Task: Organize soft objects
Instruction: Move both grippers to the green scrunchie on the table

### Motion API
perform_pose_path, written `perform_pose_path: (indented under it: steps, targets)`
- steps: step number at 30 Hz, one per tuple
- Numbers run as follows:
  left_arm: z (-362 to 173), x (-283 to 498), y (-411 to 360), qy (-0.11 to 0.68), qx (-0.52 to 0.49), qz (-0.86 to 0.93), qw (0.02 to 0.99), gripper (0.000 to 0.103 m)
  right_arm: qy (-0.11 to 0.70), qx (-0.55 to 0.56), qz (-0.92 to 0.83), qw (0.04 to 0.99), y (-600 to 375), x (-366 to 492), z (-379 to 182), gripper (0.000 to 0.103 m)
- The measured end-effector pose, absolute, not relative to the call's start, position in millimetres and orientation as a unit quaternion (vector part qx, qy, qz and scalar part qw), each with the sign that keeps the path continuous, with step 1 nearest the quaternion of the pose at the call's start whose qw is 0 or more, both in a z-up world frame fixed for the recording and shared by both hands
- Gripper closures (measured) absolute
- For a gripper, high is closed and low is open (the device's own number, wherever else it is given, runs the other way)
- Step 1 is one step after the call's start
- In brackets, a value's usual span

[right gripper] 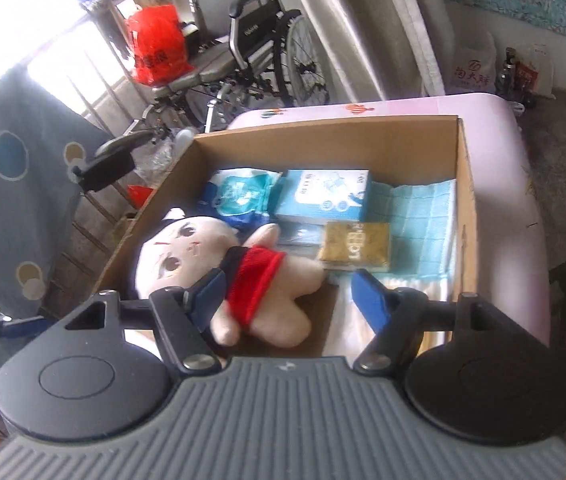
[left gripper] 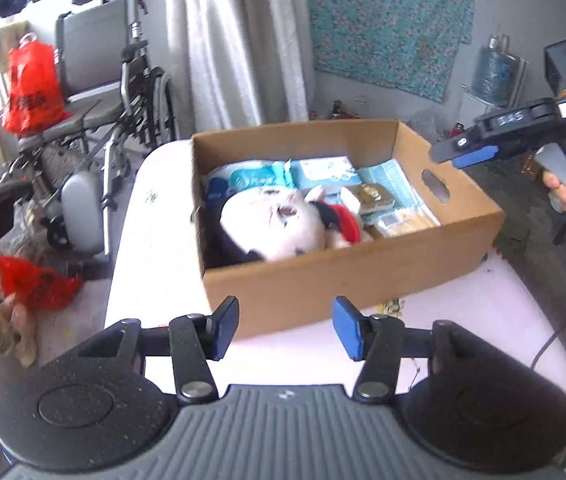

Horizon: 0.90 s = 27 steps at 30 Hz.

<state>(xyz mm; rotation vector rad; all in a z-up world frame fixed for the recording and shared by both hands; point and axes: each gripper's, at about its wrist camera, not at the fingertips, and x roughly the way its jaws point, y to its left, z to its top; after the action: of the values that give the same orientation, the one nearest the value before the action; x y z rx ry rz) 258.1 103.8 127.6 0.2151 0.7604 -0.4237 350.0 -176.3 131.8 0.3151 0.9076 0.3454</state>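
Note:
A plush doll [right gripper: 187, 248] with a white face and a red garment lies on its side in the near left part of a cardboard box [right gripper: 467, 208]. My right gripper [right gripper: 289, 296] hovers open just above the doll's body, and its right pad stands apart from the plush. The left wrist view shows the same doll [left gripper: 275, 224] in the box [left gripper: 323, 284], with my left gripper [left gripper: 285, 328] open and empty in front of the box's near wall. A hand holds the right gripper [left gripper: 467, 152] over the box's right end.
Also in the box are a blue tissue pack [right gripper: 243, 192], a blue-white carton [right gripper: 323, 196], a gold packet [right gripper: 355, 246] and a light blue cloth [right gripper: 423, 216]. The box rests on a pale pink table [left gripper: 151, 216]. A wheelchair [left gripper: 115, 92] with a red bag [left gripper: 31, 88] stands beyond.

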Motion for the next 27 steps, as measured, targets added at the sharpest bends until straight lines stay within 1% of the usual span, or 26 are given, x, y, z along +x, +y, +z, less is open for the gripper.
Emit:
perform_pose_path:
  steps: [2, 4, 6, 8, 11, 15, 19, 20, 23, 27]
  targets:
    - [114, 222, 132, 0.377, 0.088, -0.177, 0.905, 0.051, 0.42, 0.165, 0.195, 0.871, -166, 314, 136, 0.029]
    - [97, 192, 146, 0.381, 0.105, -0.154, 0.905, 0.051, 0.419, 0.179, 0.214, 0.864, -154, 285, 135, 0.029]
    - [80, 163, 163, 0.384, 0.108, -0.126, 0.908, 0.051, 0.434, 0.228, 0.24, 0.838, -135, 255, 128, 0.029]
    - [65, 138, 183, 0.389, 0.068, -0.1, 0.913, 0.053, 0.441, 0.252, 0.277, 0.816, -115, 236, 118, 0.029]
    - [46, 117, 213, 0.392, -0.022, -0.063, 0.918, 0.053, 0.473, 0.219, 0.296, 0.8, -67, 223, 97, 0.029]
    - [22, 104, 236, 0.401, -0.075, -0.026, 0.913, 0.054, 0.529, 0.212, 0.306, 0.763, -11, 212, 55, 0.029]
    - [6, 104, 241, 0.402, -0.104, -0.025, 0.91, 0.062, 0.556, 0.201, 0.309, 0.745, 28, 200, 32, 0.029]
    - [1, 102, 241, 0.401, -0.113, -0.026, 0.909, 0.066, 0.559, 0.198, 0.313, 0.742, 33, 198, 30, 0.029]
    - [-6, 101, 230, 0.397, -0.093, -0.023, 0.913, 0.074, 0.564, 0.192, 0.319, 0.737, 47, 193, 26, 0.029]
    - [-15, 98, 219, 0.394, -0.088, -0.025, 0.915, 0.08, 0.577, 0.187, 0.307, 0.733, 53, 197, 18, 0.029]
